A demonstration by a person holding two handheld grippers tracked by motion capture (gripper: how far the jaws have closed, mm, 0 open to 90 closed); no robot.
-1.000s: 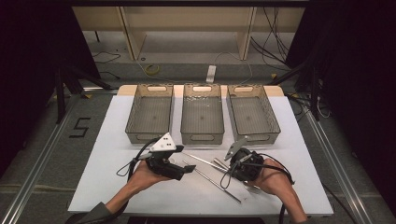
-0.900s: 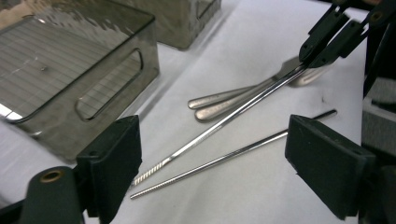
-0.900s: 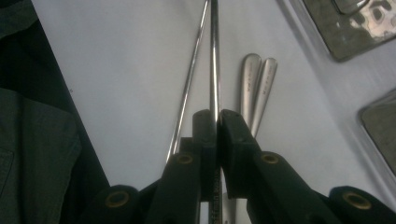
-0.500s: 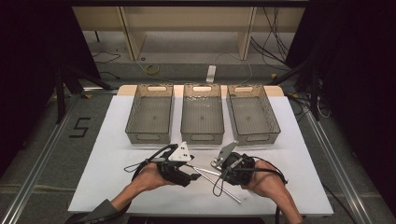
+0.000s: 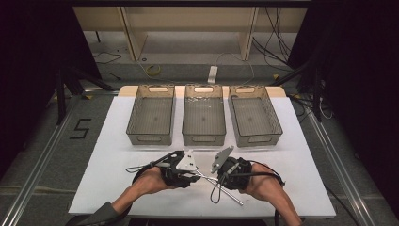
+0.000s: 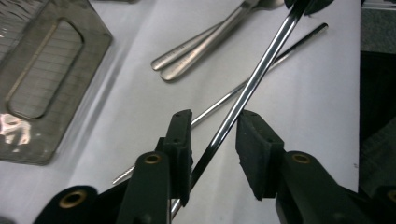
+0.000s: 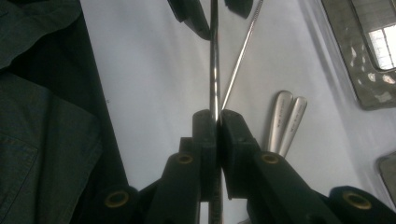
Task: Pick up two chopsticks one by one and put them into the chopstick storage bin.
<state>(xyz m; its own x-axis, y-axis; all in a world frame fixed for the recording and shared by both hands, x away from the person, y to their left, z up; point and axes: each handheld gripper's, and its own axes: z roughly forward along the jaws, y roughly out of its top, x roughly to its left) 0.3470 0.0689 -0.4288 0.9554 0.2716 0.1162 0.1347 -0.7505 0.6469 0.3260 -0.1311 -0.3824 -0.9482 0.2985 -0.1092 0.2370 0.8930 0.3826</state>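
A shiny steel rod [image 6: 261, 70] is held just above the white table [image 5: 117, 188]. My right gripper [image 7: 215, 116] is shut on one end of it. The rod [image 7: 214, 56] runs from there to my left gripper [image 6: 212, 135]. The left jaws have just been closing, and the rod passes between them close to the left pad [image 6: 183, 140], with a gap still at the other pad. In the high view the left gripper [image 5: 196, 175] and the right gripper [image 5: 215, 179] face each other at the table's front middle. A thinner rod [image 6: 280, 56] lies flat under the held one.
Two steel cutlery handles [image 6: 201, 51] lie side by side on the table near the rods, also seen beside my right jaws as handles [image 7: 285, 121]. Three see-through bins stand in a row at the back: left [image 5: 149, 139], middle [image 5: 203, 139], right [image 5: 259, 139].
Both hands have drawn together toward the table's middle. The left jaws, wide apart before, have narrowed around the rod that the right gripper keeps holding.
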